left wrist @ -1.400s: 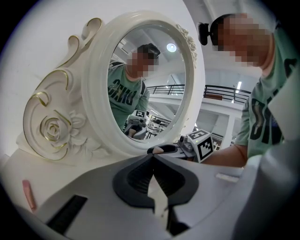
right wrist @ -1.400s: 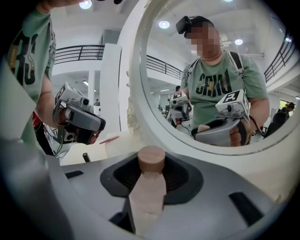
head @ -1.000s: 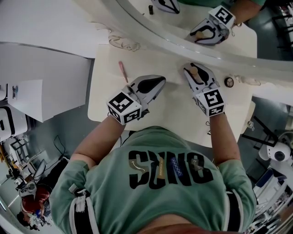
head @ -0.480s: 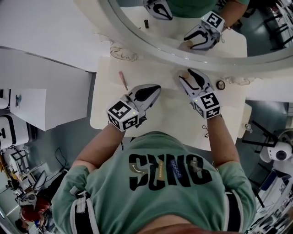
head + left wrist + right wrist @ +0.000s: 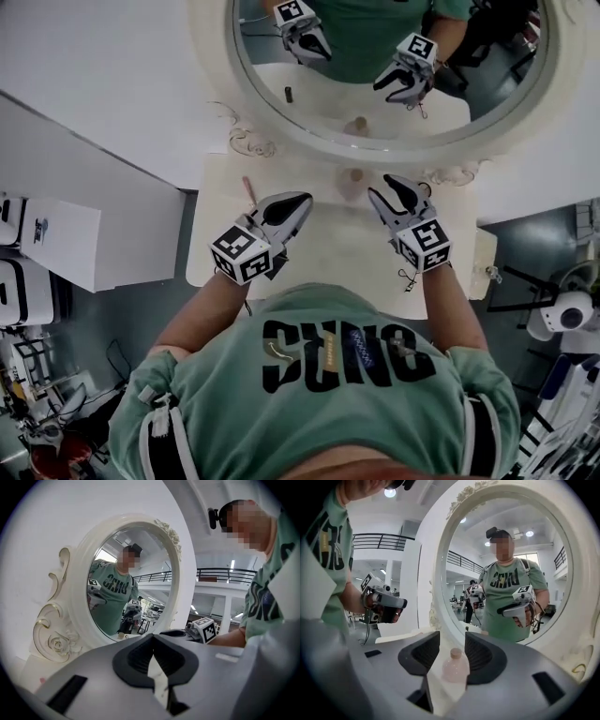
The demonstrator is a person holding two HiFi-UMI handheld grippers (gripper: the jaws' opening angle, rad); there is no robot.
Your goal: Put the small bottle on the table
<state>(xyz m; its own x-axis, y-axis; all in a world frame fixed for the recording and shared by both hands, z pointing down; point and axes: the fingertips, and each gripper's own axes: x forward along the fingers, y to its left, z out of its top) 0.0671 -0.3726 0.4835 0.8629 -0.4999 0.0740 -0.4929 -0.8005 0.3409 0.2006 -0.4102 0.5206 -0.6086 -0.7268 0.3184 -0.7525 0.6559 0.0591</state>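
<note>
The small pale pink bottle (image 5: 353, 180) stands upright on the cream table (image 5: 328, 258), close to the foot of the round mirror (image 5: 272, 141). My right gripper (image 5: 386, 187) is just right of it with its jaws apart. In the right gripper view the bottle (image 5: 454, 666) stands in the gap of the right gripper (image 5: 452, 638); the jaws are closing, and neither pad touches it. My left gripper (image 5: 302, 201) hovers left of the bottle. Its jaws are together and hold nothing, as the left gripper (image 5: 152, 637) shows in its own view.
A thin pink stick (image 5: 248, 187) lies on the table to the left, near the ornate mirror frame (image 5: 51, 639). The mirror shows the bottle and both grippers again. A white cabinet (image 5: 56, 244) stands left of the table, and equipment (image 5: 562, 314) at the right.
The right gripper has let go of the bottle and drawn back a little; the bottle now stands free on the table. The left gripper has stayed shut, and the head camera has tilted.
</note>
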